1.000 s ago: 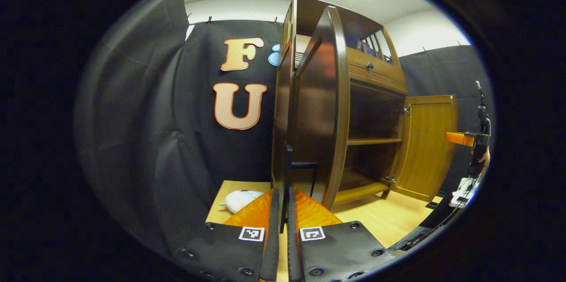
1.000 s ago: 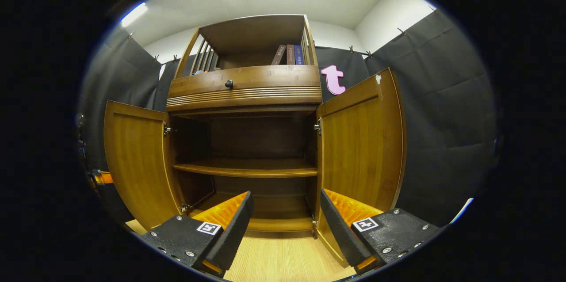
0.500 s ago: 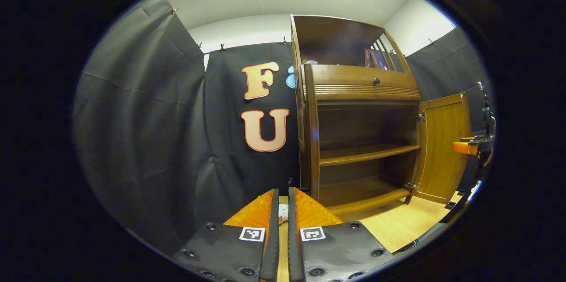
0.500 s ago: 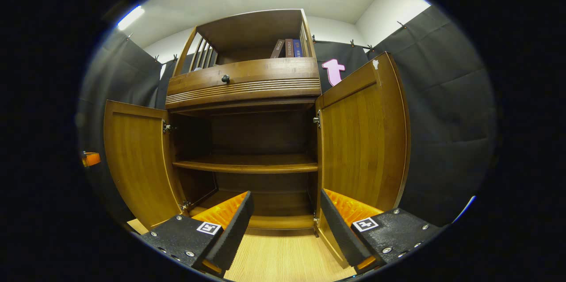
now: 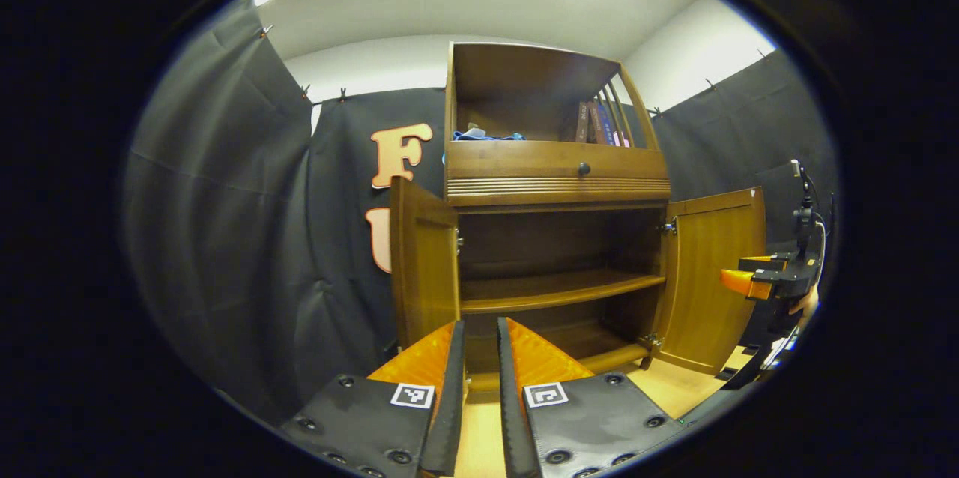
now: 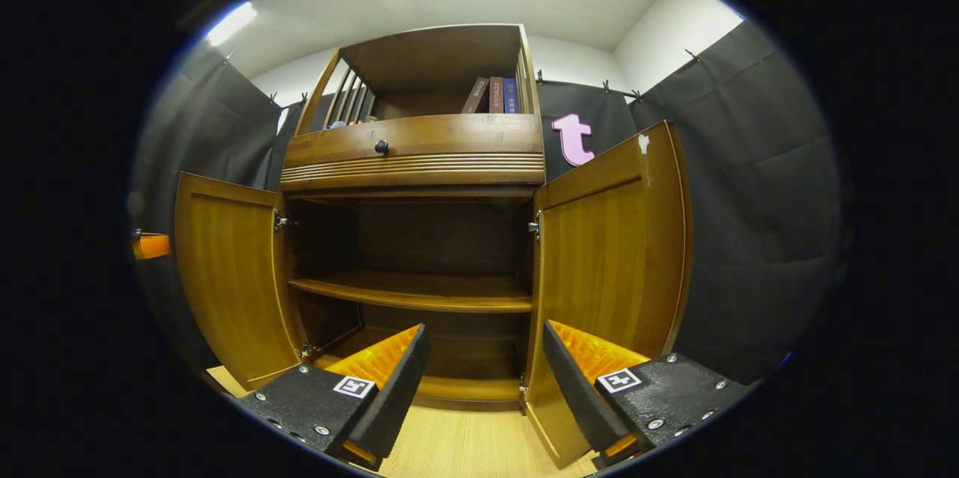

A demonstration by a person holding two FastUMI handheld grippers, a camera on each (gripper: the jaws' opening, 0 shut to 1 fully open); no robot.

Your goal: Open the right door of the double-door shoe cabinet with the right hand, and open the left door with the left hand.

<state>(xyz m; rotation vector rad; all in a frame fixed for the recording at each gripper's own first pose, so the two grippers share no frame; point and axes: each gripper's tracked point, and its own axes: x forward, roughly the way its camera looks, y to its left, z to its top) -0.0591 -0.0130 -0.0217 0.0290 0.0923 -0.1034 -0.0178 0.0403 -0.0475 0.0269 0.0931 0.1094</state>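
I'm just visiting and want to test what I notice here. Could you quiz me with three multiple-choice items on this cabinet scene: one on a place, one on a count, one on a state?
1. Where do the books stand?
A. On the floor
B. In the open top compartment
C. On the middle shelf

2. How many knobs show on the drawer front?
A. One
B. Two
C. Three

3. How do the cabinet's two doors stand?
A. Both closed
B. One open
C. Both open

Answers:
1. B: they stand upright behind the top rail, above the drawer.
2. A: a single dark knob sits on it.
3. C: the left door and the right door both swing outward, baring the middle shelf.
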